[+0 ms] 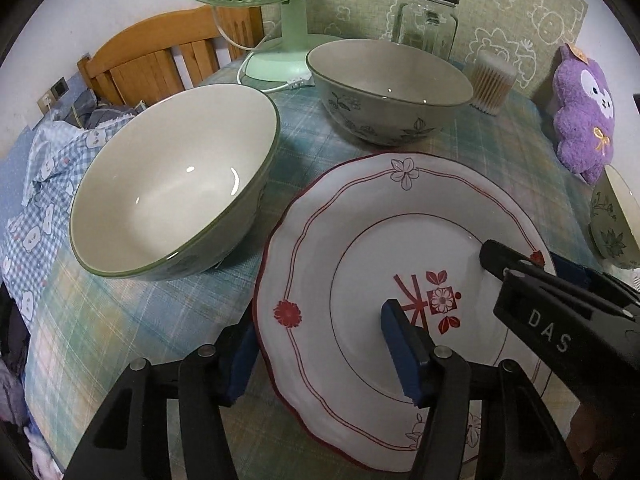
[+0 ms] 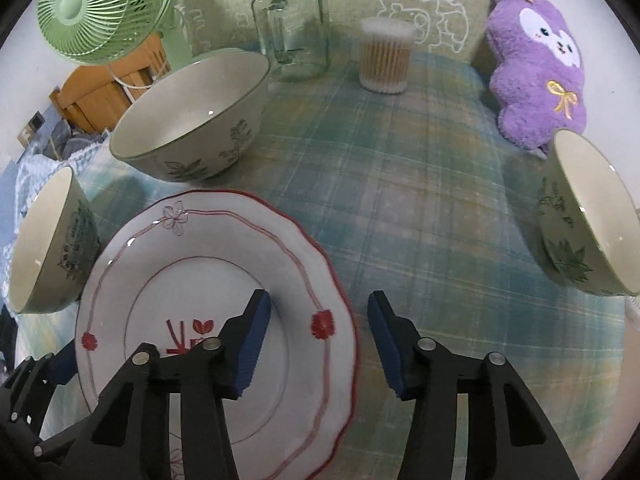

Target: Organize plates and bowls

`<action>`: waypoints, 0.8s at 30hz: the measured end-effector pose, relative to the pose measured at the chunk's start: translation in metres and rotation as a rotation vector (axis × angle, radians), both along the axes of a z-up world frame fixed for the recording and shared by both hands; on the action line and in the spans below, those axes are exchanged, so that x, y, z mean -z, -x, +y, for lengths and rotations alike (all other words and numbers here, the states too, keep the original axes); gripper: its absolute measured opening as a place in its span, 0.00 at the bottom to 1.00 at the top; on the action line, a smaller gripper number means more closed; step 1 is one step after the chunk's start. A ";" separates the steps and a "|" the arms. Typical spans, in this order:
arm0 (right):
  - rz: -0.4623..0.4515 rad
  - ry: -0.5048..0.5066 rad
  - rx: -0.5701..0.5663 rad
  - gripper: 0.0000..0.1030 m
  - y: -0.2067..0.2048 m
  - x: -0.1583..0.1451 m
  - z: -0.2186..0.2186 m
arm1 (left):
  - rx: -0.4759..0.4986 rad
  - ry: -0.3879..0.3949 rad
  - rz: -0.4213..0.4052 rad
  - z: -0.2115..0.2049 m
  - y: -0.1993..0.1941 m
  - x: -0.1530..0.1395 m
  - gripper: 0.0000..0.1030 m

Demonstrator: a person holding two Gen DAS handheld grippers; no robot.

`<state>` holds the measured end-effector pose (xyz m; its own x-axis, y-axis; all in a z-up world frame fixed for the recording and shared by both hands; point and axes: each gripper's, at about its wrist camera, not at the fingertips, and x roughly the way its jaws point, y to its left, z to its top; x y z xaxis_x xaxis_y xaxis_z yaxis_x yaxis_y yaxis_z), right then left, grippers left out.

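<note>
A white plate (image 1: 360, 240) with a red scalloped rim and red flower marks lies on the plaid tablecloth; it also shows in the right wrist view (image 2: 208, 264). My left gripper (image 1: 320, 344) is open and straddles the plate's left rim, one finger over the plate, one outside. My right gripper (image 2: 318, 340) is open and straddles the plate's right rim; it shows in the left wrist view (image 1: 520, 276). Three green-rimmed bowls stand around: a near left bowl (image 1: 172, 196) (image 2: 44, 240), a far bowl (image 1: 388, 88) (image 2: 192, 116), and a right bowl (image 1: 616, 220) (image 2: 588, 216).
A green desk fan (image 1: 280, 8) (image 2: 104, 8), a glass jar (image 1: 426, 20) (image 2: 292, 24) and a cup of cotton swabs (image 1: 492, 80) (image 2: 386, 56) stand at the back. A purple plush toy (image 1: 584, 112) (image 2: 536, 68) sits at the right. A wooden chair (image 1: 160, 56) is beyond the table's left edge.
</note>
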<state>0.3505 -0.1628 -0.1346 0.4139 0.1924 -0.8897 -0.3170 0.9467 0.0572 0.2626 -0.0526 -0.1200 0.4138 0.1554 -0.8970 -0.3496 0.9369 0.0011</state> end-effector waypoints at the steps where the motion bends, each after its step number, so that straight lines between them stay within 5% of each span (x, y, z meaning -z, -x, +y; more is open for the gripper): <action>1: 0.002 -0.004 -0.008 0.43 0.001 0.000 0.001 | 0.001 -0.004 -0.001 0.000 0.000 0.000 0.59; 19: 0.024 0.028 0.082 0.39 0.007 -0.005 -0.026 | 0.120 -0.007 0.001 -0.013 -0.030 -0.001 0.56; 24: 0.027 0.020 0.090 0.41 -0.001 -0.004 -0.021 | 0.100 -0.017 -0.001 -0.007 -0.027 -0.002 0.39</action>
